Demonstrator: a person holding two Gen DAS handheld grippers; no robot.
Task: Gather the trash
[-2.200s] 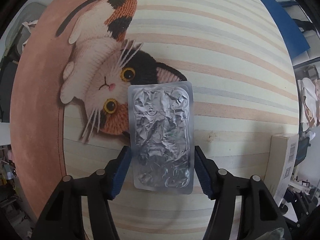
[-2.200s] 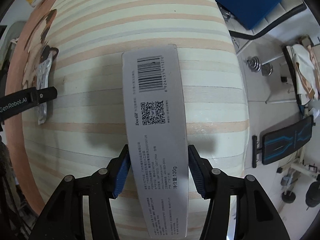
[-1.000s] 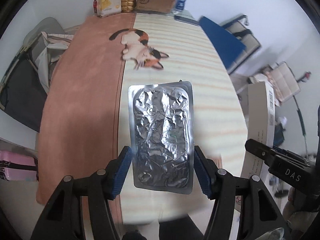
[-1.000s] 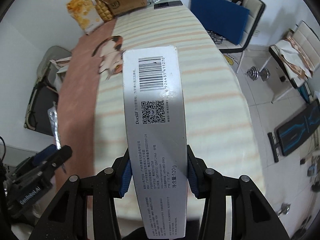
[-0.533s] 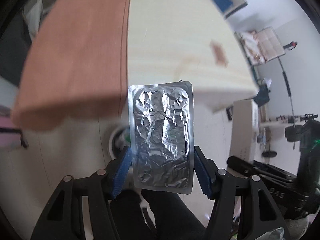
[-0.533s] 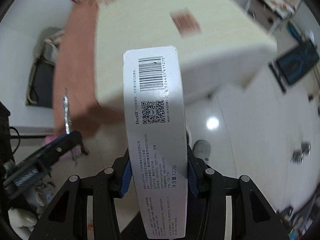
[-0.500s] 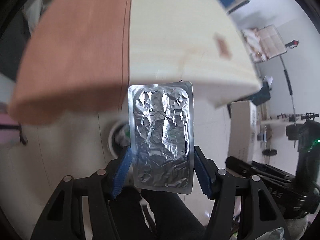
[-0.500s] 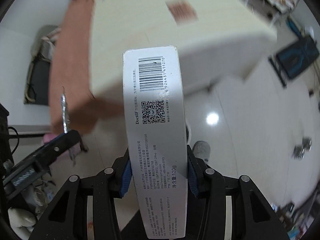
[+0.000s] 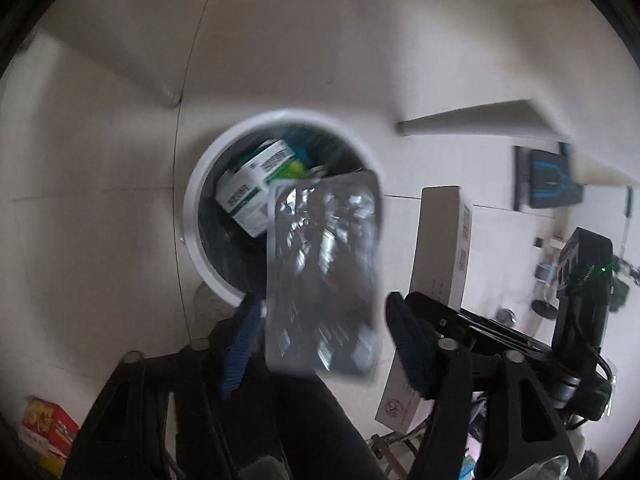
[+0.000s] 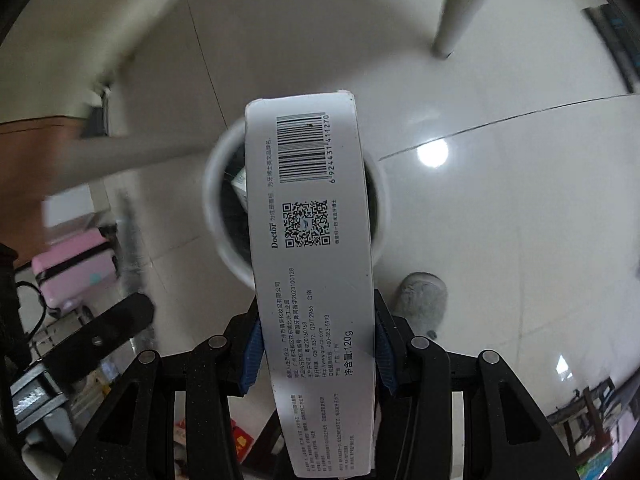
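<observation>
between my left gripper (image 9: 320, 344) pads the foil blister pack (image 9: 324, 276) looks loose and blurred, jaws spread. my right gripper (image 10: 318, 344) clamps the toothpaste box (image 10: 310, 264). the white bin (image 9: 192, 216) sits at twelve o'clock of both; i'd centre the box over its mouth before letting go.

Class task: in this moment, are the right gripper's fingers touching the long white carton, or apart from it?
Touching. The right wrist view shows both blue fingers pressed flat against the sides of the white carton, with no gap either side.
</observation>
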